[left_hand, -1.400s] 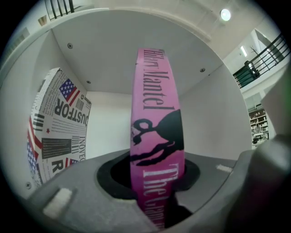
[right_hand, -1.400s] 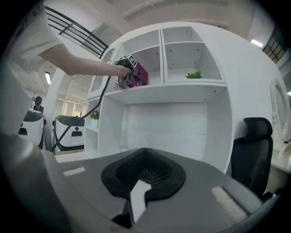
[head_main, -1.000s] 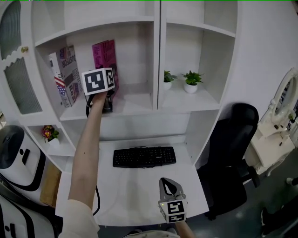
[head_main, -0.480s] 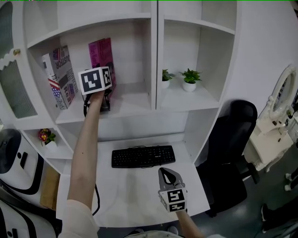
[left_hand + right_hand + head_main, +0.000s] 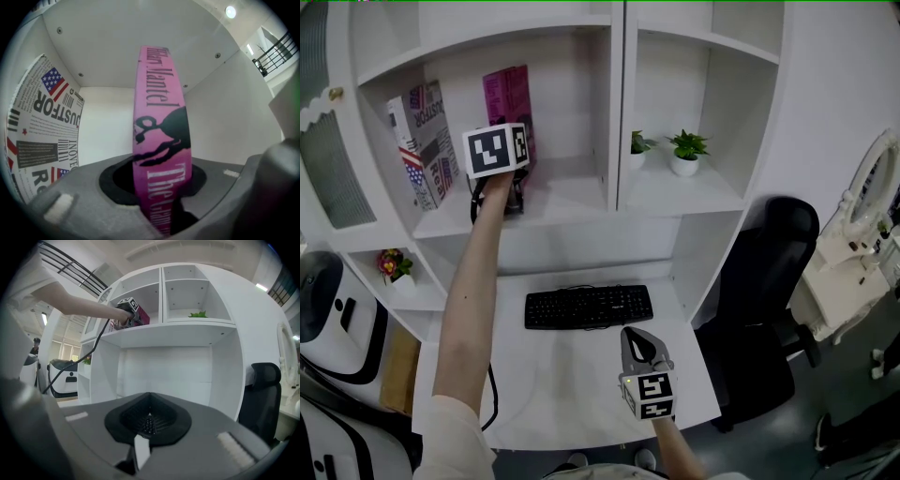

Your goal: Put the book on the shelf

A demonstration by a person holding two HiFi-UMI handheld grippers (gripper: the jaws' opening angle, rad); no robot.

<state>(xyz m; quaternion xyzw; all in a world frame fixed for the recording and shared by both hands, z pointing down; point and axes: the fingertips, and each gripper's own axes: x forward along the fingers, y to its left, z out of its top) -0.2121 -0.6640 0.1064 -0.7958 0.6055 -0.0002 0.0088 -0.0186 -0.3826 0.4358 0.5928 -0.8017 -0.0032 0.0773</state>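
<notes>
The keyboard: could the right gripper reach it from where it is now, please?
Probably yes. The right gripper is just in front of the keyboard, with only bare desk between them; its jaws are shut and empty.

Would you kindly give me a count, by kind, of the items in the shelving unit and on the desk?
Books: 2 (pink book, newspaper-print book)
Potted plants: 3 (green plant, second green plant, flowering plant)
Keyboard: 1
Total: 6
</notes>
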